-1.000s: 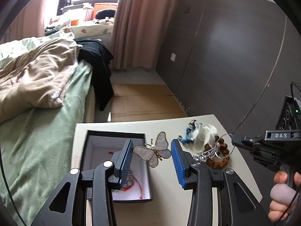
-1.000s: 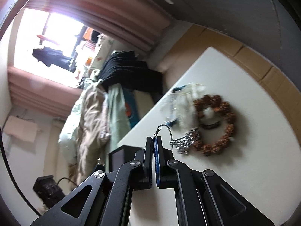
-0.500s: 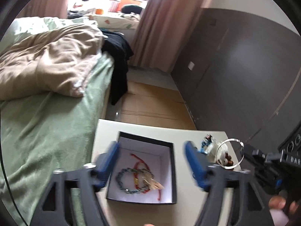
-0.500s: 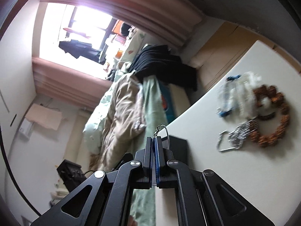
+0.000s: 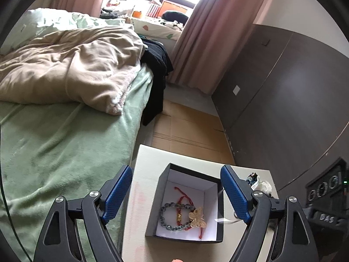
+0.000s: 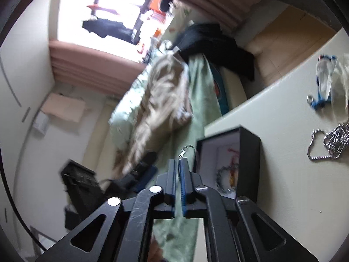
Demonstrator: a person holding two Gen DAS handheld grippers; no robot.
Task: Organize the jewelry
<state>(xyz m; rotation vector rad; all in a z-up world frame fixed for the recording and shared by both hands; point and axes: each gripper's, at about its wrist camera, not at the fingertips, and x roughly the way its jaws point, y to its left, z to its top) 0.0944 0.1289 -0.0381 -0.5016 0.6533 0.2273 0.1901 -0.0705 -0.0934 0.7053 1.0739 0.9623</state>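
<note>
Left wrist shows butterfly brooch (image 5: 198, 217) boxed, jaws wide apart; right wrist alone shows jaws pinching hoop earring (image 6: 187, 149).

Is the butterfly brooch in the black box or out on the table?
In. The butterfly brooch lies on the white floor of the open black box, beside a grey bead bracelet.

The right view is motion-blurred: the box's (image 6: 248, 152) contents smear together. The hoop (image 6: 188, 148) mostly hides behind the right gripper (image 6: 179, 168). The chain (image 6: 327, 142) and pouch (image 6: 333, 76) run off the edge.
</note>
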